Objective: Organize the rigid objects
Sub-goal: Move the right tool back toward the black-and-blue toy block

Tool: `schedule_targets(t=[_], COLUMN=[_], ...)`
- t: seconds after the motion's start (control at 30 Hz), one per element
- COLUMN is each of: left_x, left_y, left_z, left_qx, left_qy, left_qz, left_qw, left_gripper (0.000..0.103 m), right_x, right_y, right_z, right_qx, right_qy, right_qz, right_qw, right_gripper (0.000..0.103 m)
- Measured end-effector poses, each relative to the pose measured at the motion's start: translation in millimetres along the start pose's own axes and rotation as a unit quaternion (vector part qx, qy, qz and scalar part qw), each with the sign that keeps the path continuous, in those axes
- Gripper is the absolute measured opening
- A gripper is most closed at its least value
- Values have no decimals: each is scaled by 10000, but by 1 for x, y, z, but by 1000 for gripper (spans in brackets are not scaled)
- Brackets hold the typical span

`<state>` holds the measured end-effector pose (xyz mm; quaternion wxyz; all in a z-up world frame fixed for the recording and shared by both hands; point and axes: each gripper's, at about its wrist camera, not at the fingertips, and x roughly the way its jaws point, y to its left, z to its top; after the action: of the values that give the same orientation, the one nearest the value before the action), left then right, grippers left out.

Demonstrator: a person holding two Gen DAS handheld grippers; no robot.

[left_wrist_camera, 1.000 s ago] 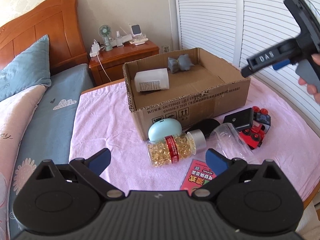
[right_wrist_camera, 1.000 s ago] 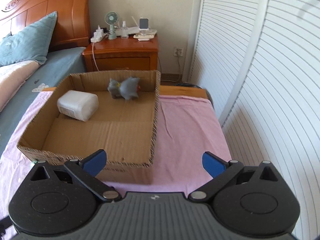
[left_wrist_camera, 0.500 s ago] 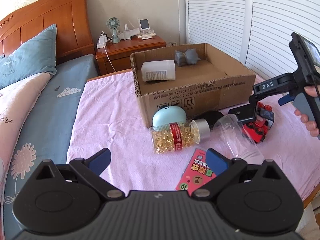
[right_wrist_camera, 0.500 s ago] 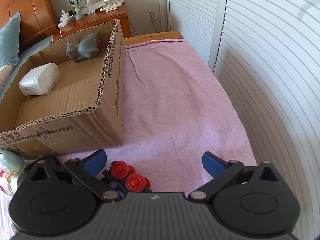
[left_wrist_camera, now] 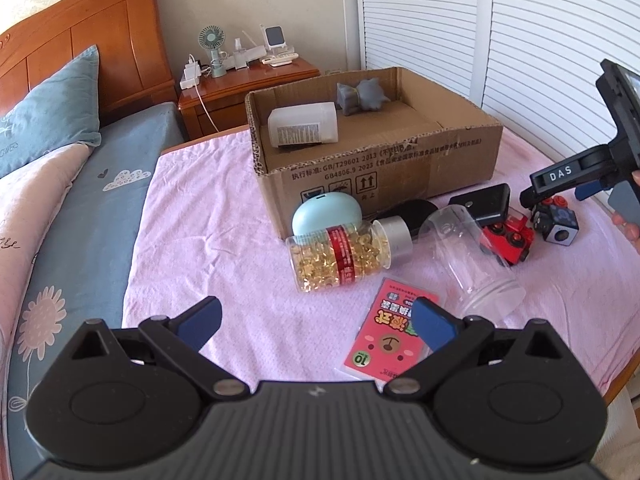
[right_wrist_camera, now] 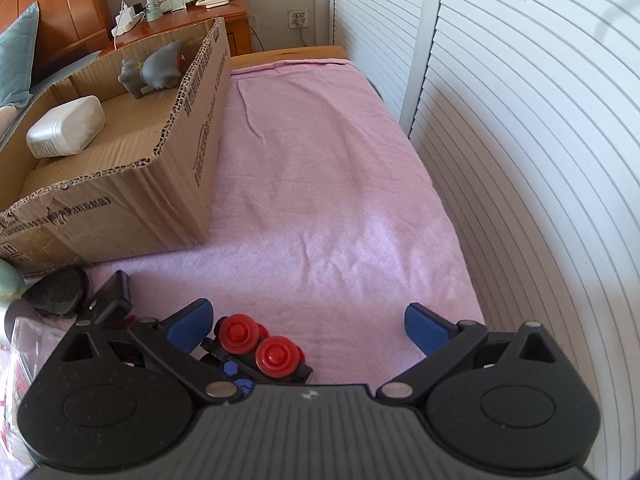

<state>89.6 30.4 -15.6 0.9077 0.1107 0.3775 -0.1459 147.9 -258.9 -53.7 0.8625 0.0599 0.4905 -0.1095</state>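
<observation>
An open cardboard box (left_wrist_camera: 384,160) (right_wrist_camera: 172,160) on the pink cloth holds a white bottle (left_wrist_camera: 304,124) (right_wrist_camera: 66,126) and a grey toy (left_wrist_camera: 360,96) (right_wrist_camera: 154,68). In front of it lie a capsule bottle (left_wrist_camera: 344,254), a teal egg-shaped case (left_wrist_camera: 326,214), a clear cup (left_wrist_camera: 472,258), a black block (left_wrist_camera: 482,203), a red toy car (left_wrist_camera: 506,238), a black cube toy with red knobs (left_wrist_camera: 558,222) (right_wrist_camera: 260,350) and a pink card (left_wrist_camera: 390,336). My left gripper (left_wrist_camera: 316,322) is open, back from the pile. My right gripper (right_wrist_camera: 310,322) (left_wrist_camera: 560,196) is open, just above the cube toy.
A wooden nightstand (left_wrist_camera: 244,84) with a small fan (left_wrist_camera: 211,50) and chargers stands behind the box. White louvred doors (right_wrist_camera: 520,140) run along the right. Blue bedding and pillows (left_wrist_camera: 48,112) lie to the left. The pink cloth (right_wrist_camera: 332,184) right of the box is bare.
My right gripper has swung from over the box down to the right, and now hovers low over the cube toy. The left gripper has pulled back a little.
</observation>
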Motion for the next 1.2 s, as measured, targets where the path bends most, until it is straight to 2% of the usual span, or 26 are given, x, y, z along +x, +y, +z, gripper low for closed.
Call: schedule_targets(t=[0.1,0.27,0.43,0.7,0.87,1.03,1.13,1.2], left_x=[3,15,31,40,38,42,43,41], left_y=[-4,-10,-14,1,22,48,51,45], left_z=[-4,-14,-25,-32,-35,-35,-36,-37], left_qx=[107,254,299,16,-89,-578,-744,-713], left_qy=[68,306,571,714,725,778,853,866], left_qz=[-97,-333,-499,-486,-152,198,92,-133], left_qw=[9999,9987,9967,9963,9972,9951,9935,9936], left_gripper=[100,100,100,101,102,102,102,102], right_x=[-10,-25,-28,-32,-37,-38,-33,-32], right_y=[-4,0,8,12,16,21,24,21], right_z=[-8,-21,-29,-41,-48,-58,-63,-66], right_qx=[-109,-313,-553,-838,-1075,-1324,-1469,-1416], right_qy=[-49,-233,-316,-476,-570,-594,-501,-568], right_qz=[-119,211,281,258,222,183,52,121], right_qw=[9999,9990,9976,9950,9923,9893,9879,9882], right_gripper=[103,103,103,103,103,103,103,103])
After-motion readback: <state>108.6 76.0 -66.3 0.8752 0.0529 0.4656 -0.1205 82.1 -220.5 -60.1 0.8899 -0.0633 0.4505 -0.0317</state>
